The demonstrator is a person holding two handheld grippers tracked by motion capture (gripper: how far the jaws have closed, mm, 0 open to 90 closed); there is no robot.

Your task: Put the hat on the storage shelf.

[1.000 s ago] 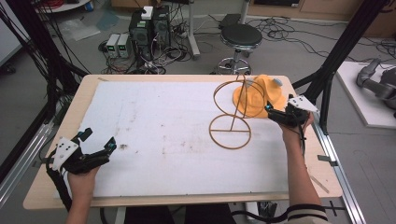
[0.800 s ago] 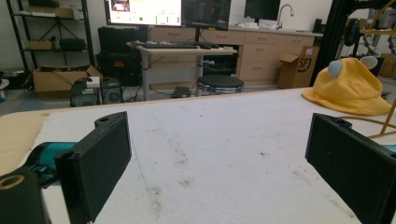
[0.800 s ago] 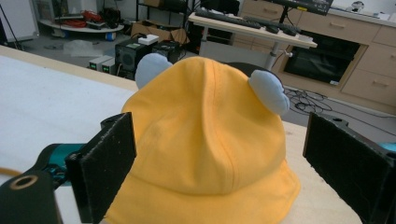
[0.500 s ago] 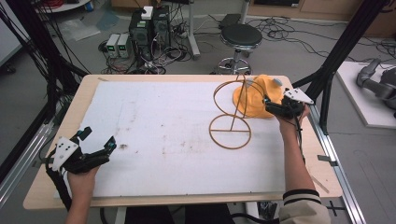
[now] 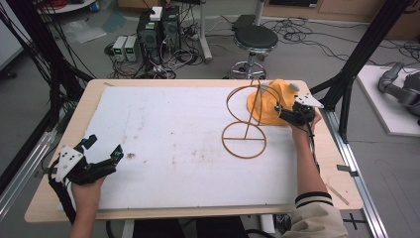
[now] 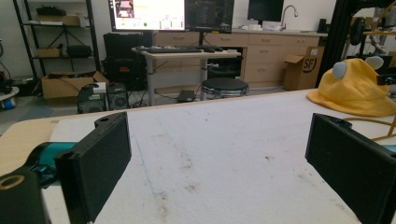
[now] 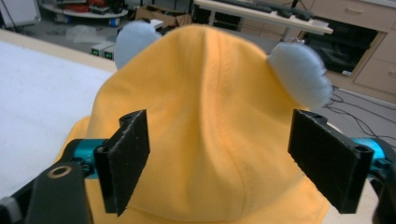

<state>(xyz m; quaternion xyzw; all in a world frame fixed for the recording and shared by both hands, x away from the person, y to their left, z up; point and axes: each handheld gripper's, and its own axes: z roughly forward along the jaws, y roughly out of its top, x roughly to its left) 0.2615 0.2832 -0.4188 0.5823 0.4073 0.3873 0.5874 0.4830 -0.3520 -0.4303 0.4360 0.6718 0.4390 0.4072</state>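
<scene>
**Yellow hat sits between your right jaws, not yet gripped**

Yellow fabric is what your right gripper (image 5: 286, 113) faces: the hat (image 7: 210, 116), with two pale fluffy ears, lies at the far right of the white table mat (image 5: 163, 134), its crown rising just ahead of and between the spread jaws. In the right gripper view both black fingers (image 7: 127, 158) stand wide, one to each side of the crown and apart from the cloth, so nothing is grasped yet. By the look of it, you are in the reach-and-align step. The next move calls for pushing forward a little so the pads straddle a fold of the crown, then squeezing on enough cloth that it does not slip out when lifted.

Just beside the hat, on the side toward your other hand, stands the wire hat stand (image 5: 245, 121): a flat ring base, an upright rod and a top hoop. It holds nothing at present, and it seems the likely place for the hat.

Your left gripper (image 5: 101, 148) rests low at the near left of the mat, jaws released and wide, nothing between its fingers (image 6: 95, 163), well apart from the hat (image 6: 355, 88).
</scene>
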